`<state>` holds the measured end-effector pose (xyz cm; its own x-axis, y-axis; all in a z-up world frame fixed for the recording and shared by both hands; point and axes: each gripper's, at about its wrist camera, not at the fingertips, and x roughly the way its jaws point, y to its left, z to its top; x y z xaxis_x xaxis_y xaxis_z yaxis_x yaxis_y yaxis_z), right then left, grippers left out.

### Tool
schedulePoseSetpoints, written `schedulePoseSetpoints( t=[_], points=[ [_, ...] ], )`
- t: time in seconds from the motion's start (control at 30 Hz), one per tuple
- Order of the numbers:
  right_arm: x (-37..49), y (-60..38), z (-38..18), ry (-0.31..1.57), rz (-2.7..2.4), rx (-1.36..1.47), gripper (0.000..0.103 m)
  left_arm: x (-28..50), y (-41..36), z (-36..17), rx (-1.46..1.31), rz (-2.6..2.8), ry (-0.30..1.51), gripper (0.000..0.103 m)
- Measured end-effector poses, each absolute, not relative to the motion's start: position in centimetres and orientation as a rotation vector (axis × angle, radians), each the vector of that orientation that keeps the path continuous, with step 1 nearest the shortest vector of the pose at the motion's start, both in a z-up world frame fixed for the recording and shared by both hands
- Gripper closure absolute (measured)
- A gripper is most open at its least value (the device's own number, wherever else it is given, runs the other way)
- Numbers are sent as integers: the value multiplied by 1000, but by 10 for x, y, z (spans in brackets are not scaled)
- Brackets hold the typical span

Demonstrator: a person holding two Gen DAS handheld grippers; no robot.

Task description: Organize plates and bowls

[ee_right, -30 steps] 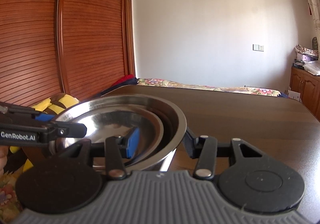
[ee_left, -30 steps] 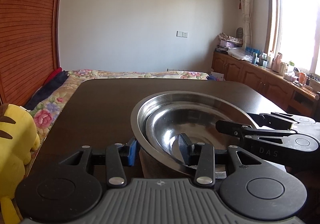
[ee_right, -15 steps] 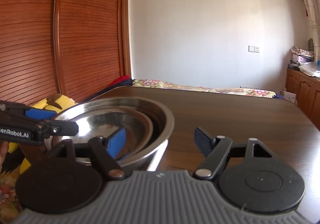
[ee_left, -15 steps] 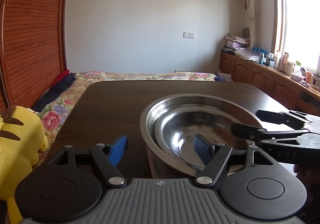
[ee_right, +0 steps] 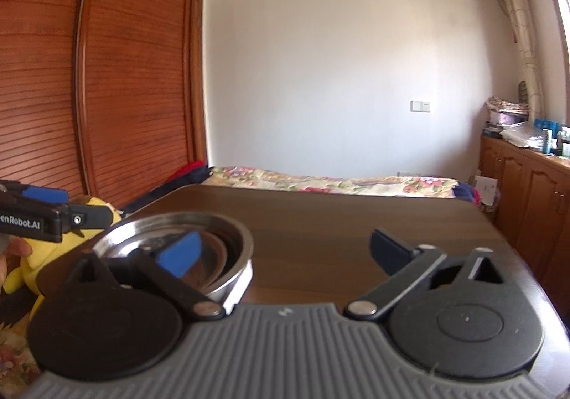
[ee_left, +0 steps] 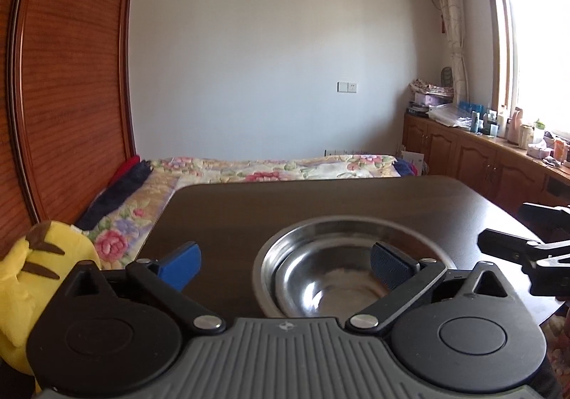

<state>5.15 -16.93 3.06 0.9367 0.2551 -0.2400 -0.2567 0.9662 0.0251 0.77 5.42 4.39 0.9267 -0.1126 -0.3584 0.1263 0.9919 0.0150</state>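
Left gripper [ee_left: 285, 263] fills the bottom of the left wrist frame, fingers spread wide, nothing between them. Right gripper [ee_right: 283, 251] likewise wide apart, gripping nothing, low in its own frame. A fingertip [ee_right: 16, 249] shows at left edge, mid-height.

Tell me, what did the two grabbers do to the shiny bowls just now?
Both let go. The left gripper and right gripper opened wide off the big bowl's rim and pulled back. The bowls stayed nested, smaller bowl inside, on the table.
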Motion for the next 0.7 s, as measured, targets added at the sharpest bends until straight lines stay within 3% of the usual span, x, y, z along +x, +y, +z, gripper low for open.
schedulePoseSetpoints(
  t=[0.7],
  points=[
    [29,-191,37,217,87,-8,0,-22,-10,52,106,-152,308,0]
  ],
)
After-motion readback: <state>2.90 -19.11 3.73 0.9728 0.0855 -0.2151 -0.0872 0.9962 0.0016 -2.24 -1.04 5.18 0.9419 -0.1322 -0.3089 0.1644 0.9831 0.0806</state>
